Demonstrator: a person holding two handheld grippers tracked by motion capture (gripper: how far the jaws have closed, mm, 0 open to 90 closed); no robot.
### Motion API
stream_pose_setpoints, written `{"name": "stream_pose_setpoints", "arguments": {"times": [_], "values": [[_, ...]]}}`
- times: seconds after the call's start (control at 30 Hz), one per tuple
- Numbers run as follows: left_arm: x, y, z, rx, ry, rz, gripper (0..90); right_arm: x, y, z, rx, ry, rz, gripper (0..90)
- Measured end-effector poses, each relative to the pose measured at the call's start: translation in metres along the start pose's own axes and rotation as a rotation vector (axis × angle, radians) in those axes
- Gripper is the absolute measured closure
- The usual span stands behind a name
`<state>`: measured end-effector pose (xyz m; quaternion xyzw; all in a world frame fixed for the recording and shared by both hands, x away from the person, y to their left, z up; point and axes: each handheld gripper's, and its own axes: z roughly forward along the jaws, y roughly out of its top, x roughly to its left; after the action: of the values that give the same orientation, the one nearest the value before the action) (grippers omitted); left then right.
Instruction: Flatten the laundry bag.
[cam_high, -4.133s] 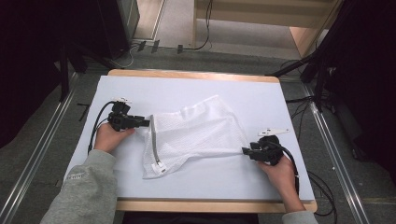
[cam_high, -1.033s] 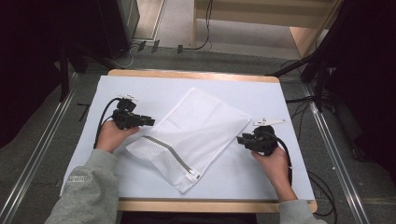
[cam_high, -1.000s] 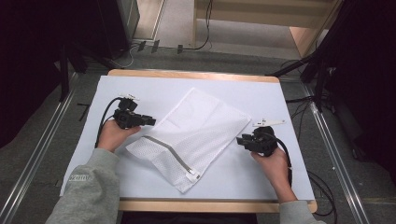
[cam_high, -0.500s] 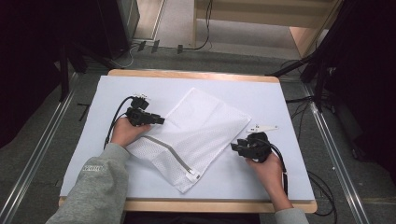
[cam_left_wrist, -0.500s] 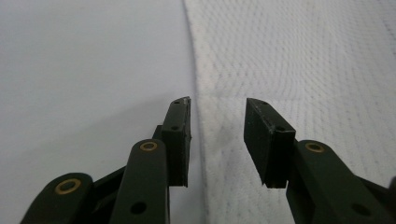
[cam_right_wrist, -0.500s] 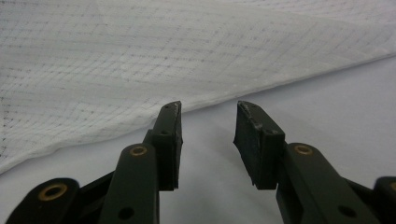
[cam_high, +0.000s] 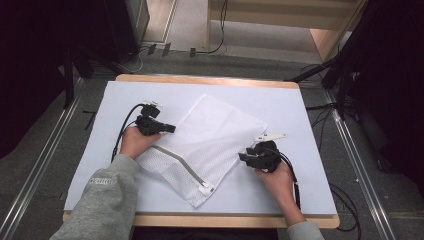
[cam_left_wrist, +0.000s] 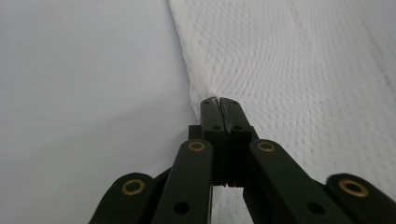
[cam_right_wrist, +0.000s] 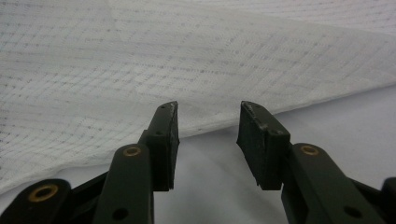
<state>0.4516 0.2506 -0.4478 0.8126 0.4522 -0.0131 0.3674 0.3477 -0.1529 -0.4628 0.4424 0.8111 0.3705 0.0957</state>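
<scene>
Mesh bag (cam_high: 205, 145) flat mid-table; left gripper (cam_left_wrist: 219, 103) clamped on bag edge, jaws just closed; right gripper (cam_right_wrist: 208, 122) agape at opposite edge, jaws just widening, nothing between; straddle hem squarely before pinching

A white mesh bag (cam_high: 205, 145) lies flat and diagonal at the frame's centre, its grey zipper (cam_high: 179, 165) shut along the lower-left edge, pull at bottom.

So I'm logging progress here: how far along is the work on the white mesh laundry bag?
The white mesh laundry bag already lies flat on the table. The left gripper is pinched shut on its edge. The right gripper stands open at the opposite edge, not gripping yet.
</scene>
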Motion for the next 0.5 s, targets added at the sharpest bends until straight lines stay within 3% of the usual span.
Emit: {"name": "stream_pose_setpoints", "arguments": {"times": [0.2, 0.3, 0.5], "values": [[0.011, -0.006, -0.012, -0.030, 0.029, -0.068, 90.0, 0.003, 0.002, 0.003, -0.010, 0.008, 0.000, 58.8], [0.013, -0.008, -0.015, -0.024, 0.059, -0.063, 90.0, 0.007, 0.004, 0.005, -0.011, 0.014, -0.011, 58.9], [0.017, -0.015, -0.020, -0.025, 0.055, -0.084, 90.0, 0.014, 0.007, 0.009, -0.009, 0.031, -0.018, 58.1]]}}
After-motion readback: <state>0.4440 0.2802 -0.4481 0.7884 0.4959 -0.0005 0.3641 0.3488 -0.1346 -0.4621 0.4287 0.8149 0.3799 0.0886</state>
